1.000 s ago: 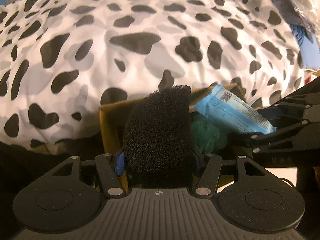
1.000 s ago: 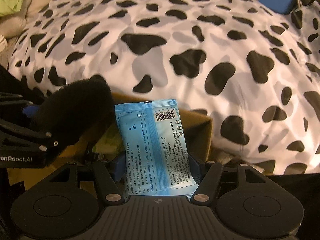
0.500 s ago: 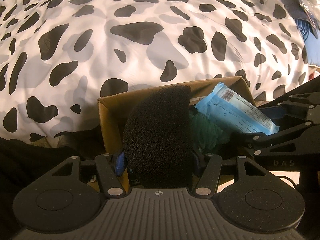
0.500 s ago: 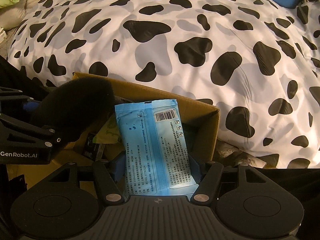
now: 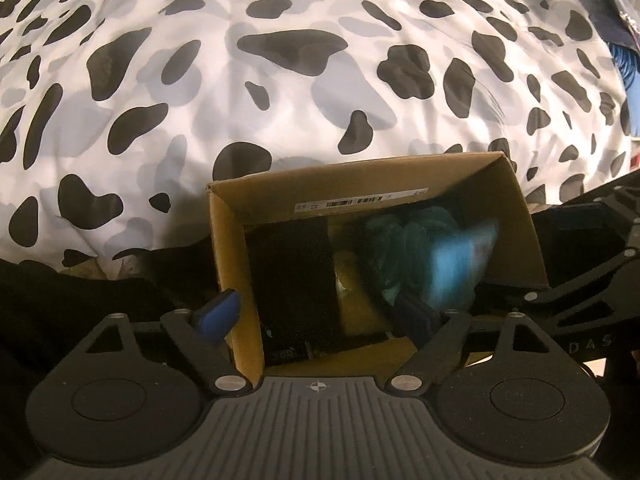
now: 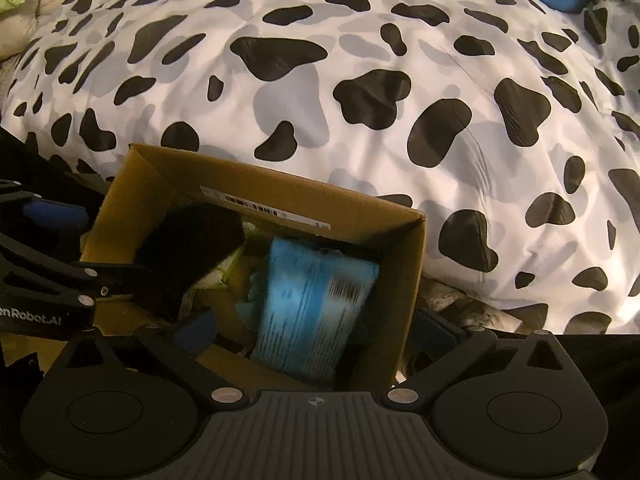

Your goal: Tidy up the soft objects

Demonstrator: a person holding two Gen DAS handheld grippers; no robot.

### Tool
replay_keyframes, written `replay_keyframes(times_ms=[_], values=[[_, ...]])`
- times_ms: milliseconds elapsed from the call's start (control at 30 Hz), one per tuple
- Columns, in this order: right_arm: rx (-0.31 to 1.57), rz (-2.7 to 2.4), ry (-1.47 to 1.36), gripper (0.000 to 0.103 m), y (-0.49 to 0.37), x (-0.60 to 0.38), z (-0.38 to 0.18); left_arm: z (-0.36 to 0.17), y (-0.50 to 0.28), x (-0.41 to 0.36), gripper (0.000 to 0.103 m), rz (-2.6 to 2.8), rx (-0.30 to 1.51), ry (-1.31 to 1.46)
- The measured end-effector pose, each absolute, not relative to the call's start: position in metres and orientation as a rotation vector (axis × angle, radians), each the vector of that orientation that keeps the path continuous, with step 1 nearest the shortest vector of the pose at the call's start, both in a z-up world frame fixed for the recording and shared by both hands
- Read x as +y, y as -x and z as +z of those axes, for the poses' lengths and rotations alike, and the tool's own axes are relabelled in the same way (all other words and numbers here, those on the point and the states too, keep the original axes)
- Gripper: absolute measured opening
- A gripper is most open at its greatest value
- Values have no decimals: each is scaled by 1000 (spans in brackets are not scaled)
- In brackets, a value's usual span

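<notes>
- Left gripper [image 5: 320, 312]: blue-padded fingers [image 5: 218, 314] spread wide, straddling the left wall of the open brown cardboard box [image 5: 360, 184], holding nothing.
- Right gripper [image 6: 320, 330]: fingers likewise apart, empty.
- Black foam sponge [image 6: 188, 248] and blue plastic packet [image 6: 312, 304] (motion-blurred) sit inside the box.

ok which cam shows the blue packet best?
Right wrist: the blue packet fills the cardboard box centre, barcode visible though blurred. Left wrist shows only a blue smear by the box's right wall.
</notes>
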State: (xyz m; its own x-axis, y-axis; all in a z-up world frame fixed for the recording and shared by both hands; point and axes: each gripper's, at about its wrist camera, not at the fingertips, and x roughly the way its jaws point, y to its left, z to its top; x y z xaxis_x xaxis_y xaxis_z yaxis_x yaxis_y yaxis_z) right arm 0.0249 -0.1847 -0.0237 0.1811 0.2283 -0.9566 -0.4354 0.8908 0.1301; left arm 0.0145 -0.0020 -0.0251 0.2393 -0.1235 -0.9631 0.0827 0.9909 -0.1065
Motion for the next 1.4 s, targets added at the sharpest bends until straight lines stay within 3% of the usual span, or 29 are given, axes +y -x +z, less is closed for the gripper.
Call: replay_keyframes(times_ms=[100,300,733,867,1067,1233,1400], values=[[1317,458,197,103,-25,-185,-25,-25,-15,0,99,-125,1317,40],[1310,401,208,103,-27,-188,-25,-21,-14,4,100,-84,1293,44],[1077,254,157,103,-28,-205,12,13,-9,-3,100,-39,1065,-22],[1041,222,180,103,-28,-203,14,16,-8,-16,100,-15,1041,-128],[984,202,169,103,-24,-204,25,14,-8,-6,100,-1,1057,-75],[1107,220,45,103,-30,-212,20,11,-8,0,103,-18,1084,-13],[1188,215,99,103,-28,-205,9,4,-10,5,103,-28,1142,53]])
